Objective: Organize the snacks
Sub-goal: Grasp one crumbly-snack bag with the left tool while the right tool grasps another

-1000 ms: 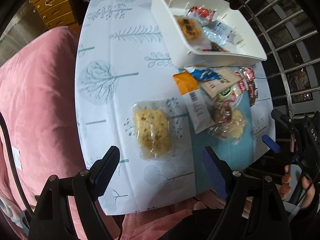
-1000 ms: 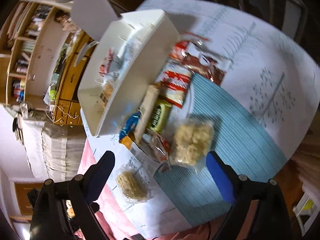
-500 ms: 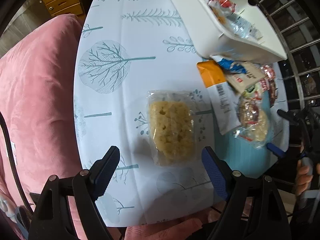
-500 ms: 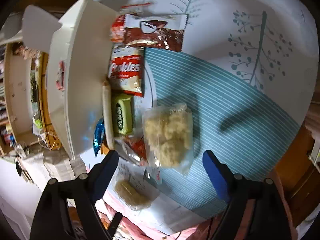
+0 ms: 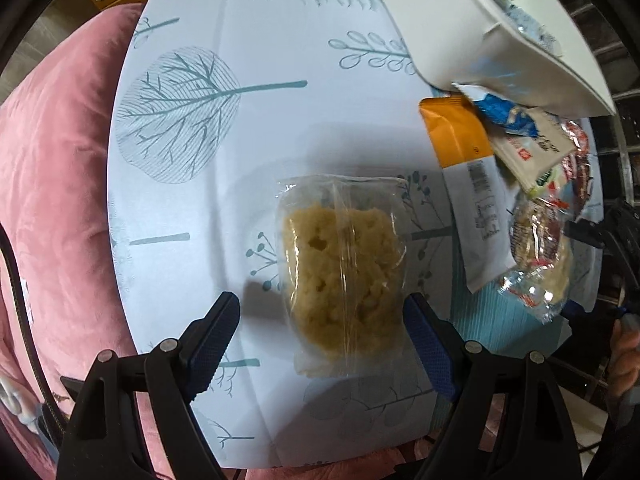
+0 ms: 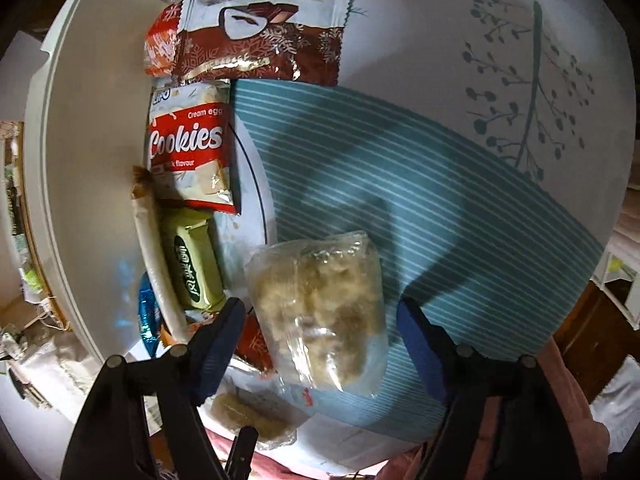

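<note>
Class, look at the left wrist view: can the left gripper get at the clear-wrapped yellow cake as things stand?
Probably yes. The left gripper is open, its fingers either side of the yellow cake, which lies alone on the tablecloth.

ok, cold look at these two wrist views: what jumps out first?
In each view a clear-wrapped puffed rice cake lies between open jaws, untouched. The right gripper, whose jaws have just been closing, is beside the snack pile along the white bin, Cookies pack loudest.

Both wrist views downward, close, table (image 5: 248,128) shared
</note>
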Motion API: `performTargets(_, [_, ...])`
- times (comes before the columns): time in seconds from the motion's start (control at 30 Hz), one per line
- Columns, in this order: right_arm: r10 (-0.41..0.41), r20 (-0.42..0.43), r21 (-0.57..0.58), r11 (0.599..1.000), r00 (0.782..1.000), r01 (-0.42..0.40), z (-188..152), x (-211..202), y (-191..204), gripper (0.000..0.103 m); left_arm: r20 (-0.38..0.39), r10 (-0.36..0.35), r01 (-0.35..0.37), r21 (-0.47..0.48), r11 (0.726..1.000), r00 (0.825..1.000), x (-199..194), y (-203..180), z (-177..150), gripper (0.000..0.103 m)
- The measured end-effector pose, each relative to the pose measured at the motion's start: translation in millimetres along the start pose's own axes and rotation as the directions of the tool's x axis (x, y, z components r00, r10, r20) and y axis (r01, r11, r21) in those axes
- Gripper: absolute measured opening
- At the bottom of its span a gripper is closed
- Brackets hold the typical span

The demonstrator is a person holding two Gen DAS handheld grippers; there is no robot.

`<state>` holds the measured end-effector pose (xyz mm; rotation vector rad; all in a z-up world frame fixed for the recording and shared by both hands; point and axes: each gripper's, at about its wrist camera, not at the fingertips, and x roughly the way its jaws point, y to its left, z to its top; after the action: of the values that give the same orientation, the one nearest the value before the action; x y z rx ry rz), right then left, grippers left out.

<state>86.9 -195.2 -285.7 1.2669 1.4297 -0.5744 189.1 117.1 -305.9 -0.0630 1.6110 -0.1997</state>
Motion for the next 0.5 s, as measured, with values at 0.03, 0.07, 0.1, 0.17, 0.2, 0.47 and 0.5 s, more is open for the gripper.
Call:
performTargets(0.03, [-0.019, 0.007, -0.001, 1.0, 1.0, 0.019, -0.6, 0.0, 3.5, 0.074, -0.018, 0.005, -0.006, -0.009, 1.0, 1.0, 3.5, -0.8, 3.3, 0.083])
performTargets(0.07, [-0.034, 0.011, -0.001, 0.999, 0.999, 0.034, 0.1, -0.5, 2.0, 0.07, -0.026, 0.006, -0.007, -0.012, 1.0, 1.0, 5.2, -0.9, 5.8, 0.083])
performTargets(0.1, [-0.049, 0.014, 0.0, 0.999, 0.999, 0.049, 0.7, -0.6, 1.1, 0.068, -0.032, 0.009, -0.01, -0.017, 1.0, 0.999, 6.8, -1.7, 8.1, 0.083])
performTargets(0.17, [-0.065, 0.011, -0.004, 0.998, 0.998, 0.065, 0.8, -0.2, 6.2, 0.066, -0.04, 0.013, -0.014, -0.02, 1.0, 0.999, 10.2, -4.2, 12.6, 0.081])
performTargets(0.2, [-0.074, 0.008, -0.013, 0.997, 0.997, 0.074, 1.6, 0.1, 8.0, 0.066, -0.046, 0.017, -0.018, -0.02, 1.0, 0.999, 12.0, -5.0, 15.2, 0.078])
performTargets(0.47, [-0.112, 0.007, -0.05, 0.992, 0.994, 0.112, -2.1, 6.3, 19.7, 0.06, -0.086, 0.017, -0.02, -0.037, 0.999, 0.996, 15.9, -5.2, 18.8, 0.066])
performTargets(0.5, [-0.11, 0.009, -0.05, 0.993, 0.994, 0.11, -2.0, 6.3, 20.8, 0.059, -0.087, 0.013, -0.016, -0.039, 0.999, 0.996, 15.8, -6.0, 18.1, 0.061])
